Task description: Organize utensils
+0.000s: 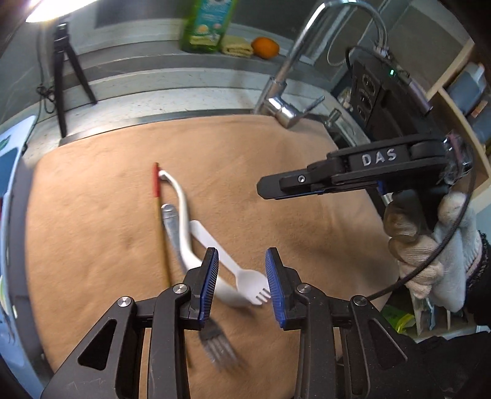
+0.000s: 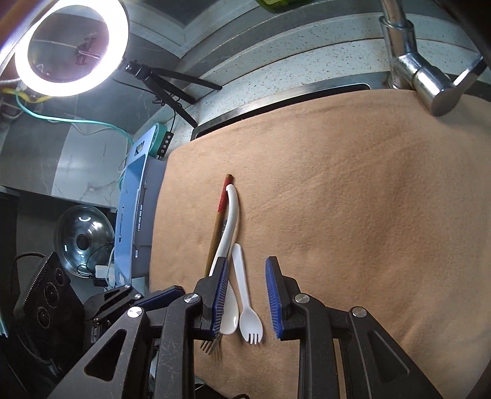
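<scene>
Under the left claw [image 1: 241, 276], black with ribbed blue pads [image 1: 211, 276], a plain tan cloth [image 1: 276, 190] covered the table. Just ahead of that claw lay a white plastic spork [image 1: 227, 254], a white spoon [image 1: 184, 221], a grey metal fork [image 1: 172, 227] and a brown chopstick [image 1: 160, 221] with a red end. Far beyond the claw sat an orange fruit [image 1: 265, 47] and a green bottle [image 1: 205, 27]; the counter edge [image 2: 276, 58] was white, speckled dark.

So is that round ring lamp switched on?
On. The round ring lamp glows bright white in the right wrist view.
</scene>
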The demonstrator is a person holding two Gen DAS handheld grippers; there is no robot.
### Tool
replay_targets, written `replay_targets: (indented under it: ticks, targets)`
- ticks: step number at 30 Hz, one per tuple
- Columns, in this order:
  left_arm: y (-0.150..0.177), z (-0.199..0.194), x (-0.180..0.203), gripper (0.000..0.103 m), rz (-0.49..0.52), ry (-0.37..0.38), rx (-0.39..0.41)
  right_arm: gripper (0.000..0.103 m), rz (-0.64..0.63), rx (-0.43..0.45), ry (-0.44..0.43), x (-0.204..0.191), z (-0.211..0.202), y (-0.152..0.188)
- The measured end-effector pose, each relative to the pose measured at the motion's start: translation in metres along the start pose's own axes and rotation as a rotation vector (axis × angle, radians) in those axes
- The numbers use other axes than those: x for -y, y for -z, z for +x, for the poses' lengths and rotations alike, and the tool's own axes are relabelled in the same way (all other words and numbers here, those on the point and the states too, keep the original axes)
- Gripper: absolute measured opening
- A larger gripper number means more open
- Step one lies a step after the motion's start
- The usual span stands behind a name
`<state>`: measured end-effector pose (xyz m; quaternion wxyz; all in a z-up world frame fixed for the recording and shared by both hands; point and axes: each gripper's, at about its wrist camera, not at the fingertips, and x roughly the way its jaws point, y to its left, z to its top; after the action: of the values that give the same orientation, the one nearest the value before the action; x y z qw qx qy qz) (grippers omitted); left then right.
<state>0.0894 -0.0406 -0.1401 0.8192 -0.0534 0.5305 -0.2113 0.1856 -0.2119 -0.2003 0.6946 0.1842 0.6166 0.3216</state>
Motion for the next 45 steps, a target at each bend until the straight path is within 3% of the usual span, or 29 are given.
replay_targets:
  ticks: [11,35,45]
  targets:
    - [0.004,0.023,0.001,0.030,0.017,-0.047,-0.099,0.023,0.036,-0.025,-0.055,0.018,0.010,-0.005]
    - [0.017,0.013,-0.044,0.030,-0.071,-0.162,-0.124,0.023,0.015,-0.107,-0.133,-0.010,0.083,-0.033]
    - [0.024,0.003,-0.033,0.030,-0.094,-0.174,-0.099,0.019,0.017,-0.113,-0.140,-0.015,0.090,-0.033]
